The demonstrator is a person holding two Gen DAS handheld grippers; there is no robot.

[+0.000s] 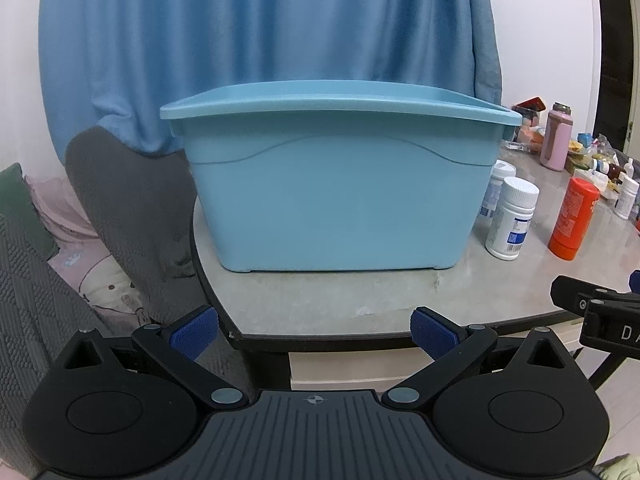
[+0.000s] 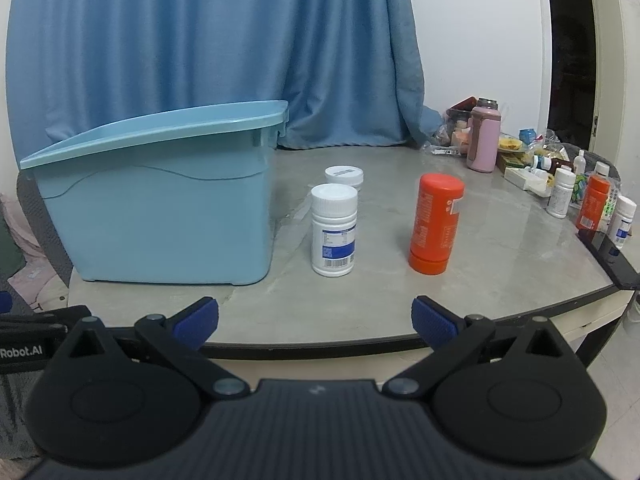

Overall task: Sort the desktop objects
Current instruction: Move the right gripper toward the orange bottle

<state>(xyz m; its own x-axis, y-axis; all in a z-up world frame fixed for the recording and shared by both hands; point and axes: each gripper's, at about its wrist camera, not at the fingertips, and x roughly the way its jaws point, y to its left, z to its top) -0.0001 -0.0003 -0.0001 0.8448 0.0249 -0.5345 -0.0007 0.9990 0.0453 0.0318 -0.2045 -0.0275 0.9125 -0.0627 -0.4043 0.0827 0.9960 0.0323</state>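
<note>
A light blue plastic bin (image 1: 340, 184) stands on the grey table (image 1: 500, 280); it also shows at the left in the right wrist view (image 2: 160, 208). Right of it stand two white pill bottles, one in front (image 2: 334, 230) and one behind (image 2: 344, 176), and an orange bottle (image 2: 436, 224) standing on its cap. They also show in the left wrist view: white bottle (image 1: 512, 218), orange bottle (image 1: 574, 220). My left gripper (image 1: 314, 330) is open and empty at the table's front edge, facing the bin. My right gripper (image 2: 314, 320) is open and empty, facing the bottles.
A pink flask (image 2: 484, 140), small bottles (image 2: 562, 194), packets and a dark phone (image 2: 610, 256) crowd the table's right side. A blue curtain (image 2: 200, 40) hangs behind. A grey chair (image 1: 132, 216) with cushions stands left of the table.
</note>
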